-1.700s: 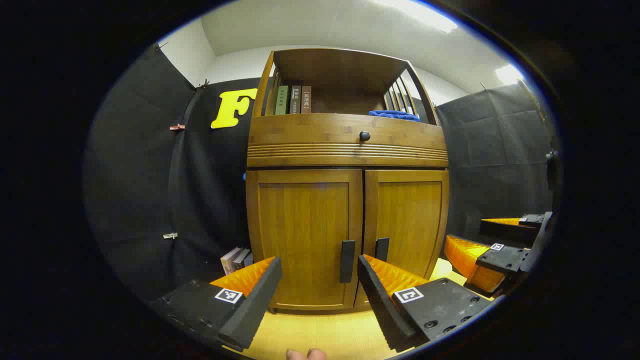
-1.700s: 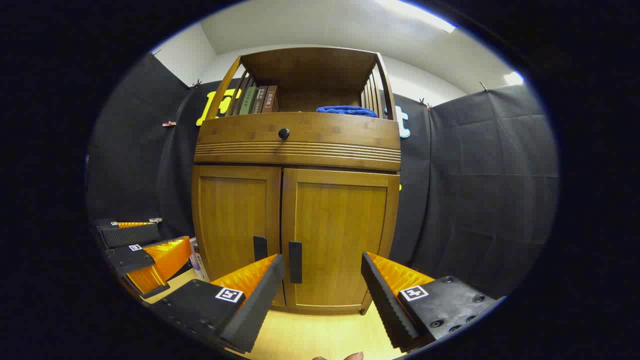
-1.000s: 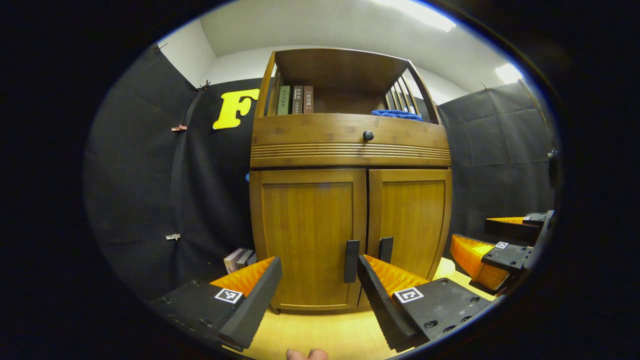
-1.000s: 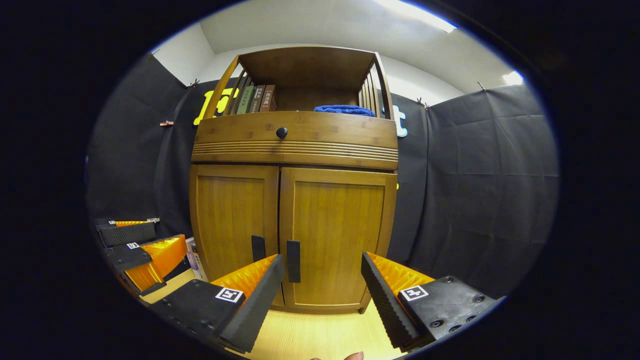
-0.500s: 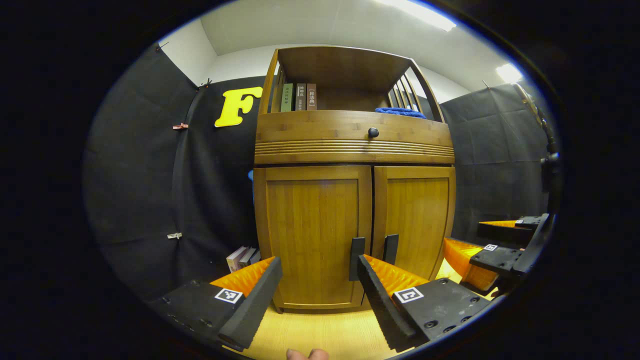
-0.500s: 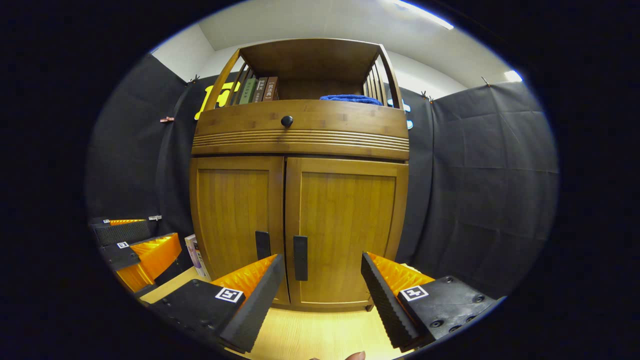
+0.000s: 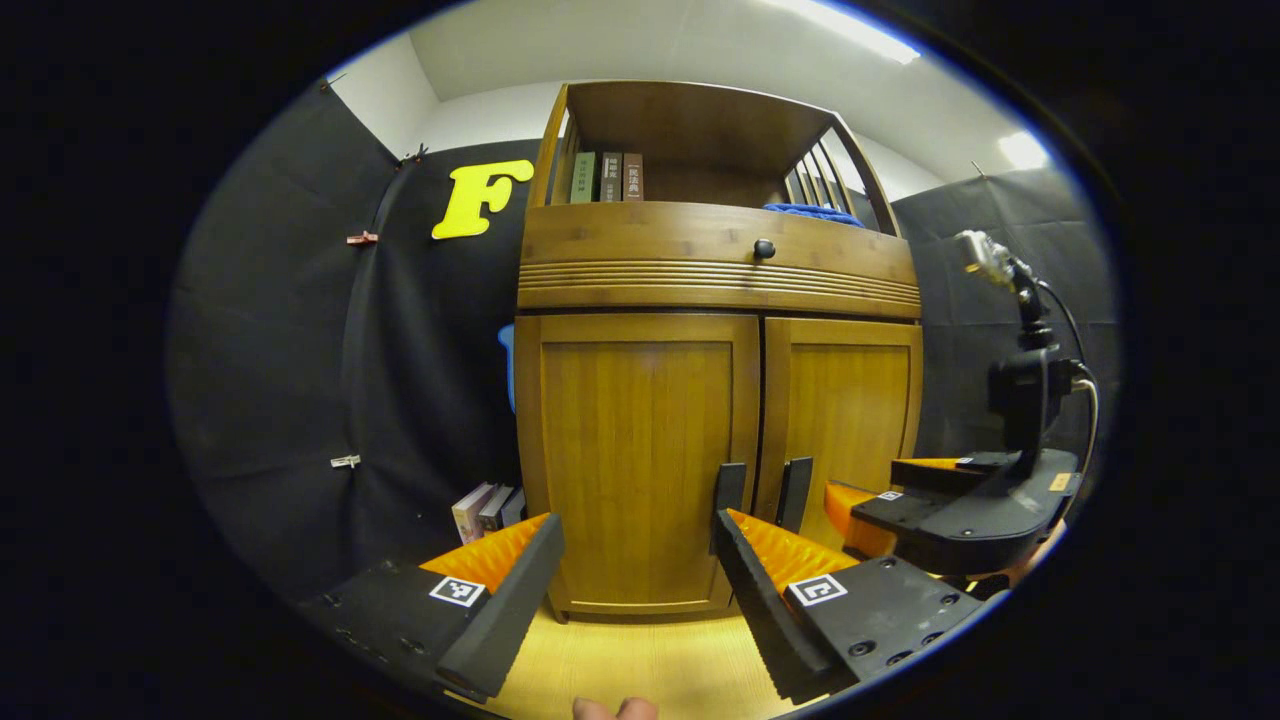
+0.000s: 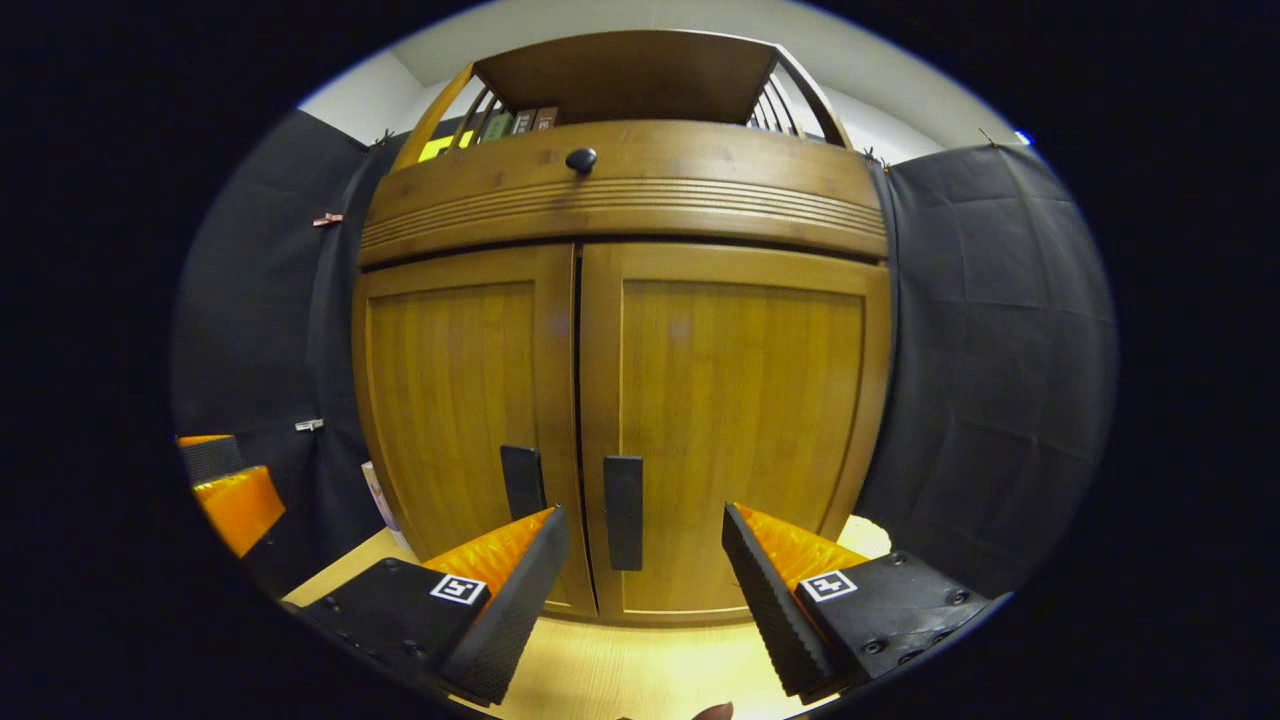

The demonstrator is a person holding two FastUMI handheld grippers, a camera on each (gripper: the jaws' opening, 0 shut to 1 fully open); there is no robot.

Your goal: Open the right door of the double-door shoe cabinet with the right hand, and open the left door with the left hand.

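A wooden shoe cabinet (image 8: 620,420) stands upright on a pale floor (image 8: 640,670) against the black booth wall, both doors shut and facing the grippers. Left to right: the left door (image 7: 640,450), its dark handle (image 7: 728,500) running vertically beside the centre seam; the right door (image 8: 735,430), its handle (image 8: 623,512) likewise vertical. The left gripper (image 7: 640,590) hovers near the left door, jaws spread wide, empty. The right gripper (image 8: 645,585) sits close before the right handle, jaws also apart, touching nothing.

Closed double-door shoe cabinet (image 7: 700,400) beyond the spread-fingered left gripper (image 7: 638,580) (right gripper (image 7: 935,500) beside it).
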